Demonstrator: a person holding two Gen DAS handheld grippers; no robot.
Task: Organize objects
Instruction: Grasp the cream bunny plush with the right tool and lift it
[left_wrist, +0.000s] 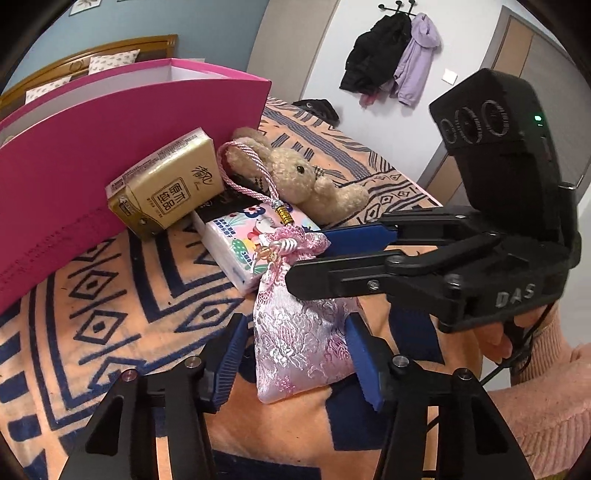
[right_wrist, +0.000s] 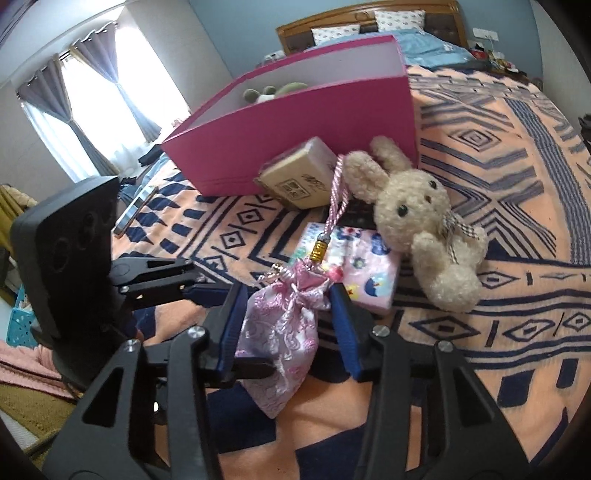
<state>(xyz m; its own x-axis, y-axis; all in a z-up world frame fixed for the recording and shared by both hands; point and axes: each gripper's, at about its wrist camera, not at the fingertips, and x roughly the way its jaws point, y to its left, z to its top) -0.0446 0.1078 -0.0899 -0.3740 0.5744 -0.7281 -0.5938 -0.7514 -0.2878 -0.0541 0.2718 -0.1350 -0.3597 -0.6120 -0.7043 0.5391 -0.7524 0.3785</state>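
You've got a pink brocade pouch (left_wrist: 299, 332) lying flat on the bedspread, its twisted pink cord (left_wrist: 243, 173) with a gold bead looping back over the cartoon tissue pack (left_wrist: 240, 251). That pack lies flat just beside the pouch's gathered neck. A gold tissue pack (left_wrist: 166, 184) leans tilted against the pink box (left_wrist: 110, 155), which stands open with a green plush (right_wrist: 273, 90) inside. The beige bunny (right_wrist: 424, 221) lies on its back nearby.
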